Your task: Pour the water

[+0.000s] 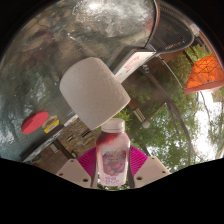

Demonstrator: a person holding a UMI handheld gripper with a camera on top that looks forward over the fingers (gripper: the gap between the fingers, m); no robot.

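Fingers of the gripper (112, 163) are clamped on a small clear bottle (112, 155) with a pink label, their pink pads (87, 160) pressed against either side of it. Bottle and all are tipped forward, its neck pointing at a white cup (93, 93) that sits just beyond it, tilted in this view, the bottle mouth hidden behind the cup's lower edge. Off to one side of the cup, on the counter (40, 75), lie a red oval thing (35, 122) and something yellow (51, 126) just beside it. Past the cup, on the other side, green trees (175, 125) show through a window, with an orange triangular shape (202, 70) above them.
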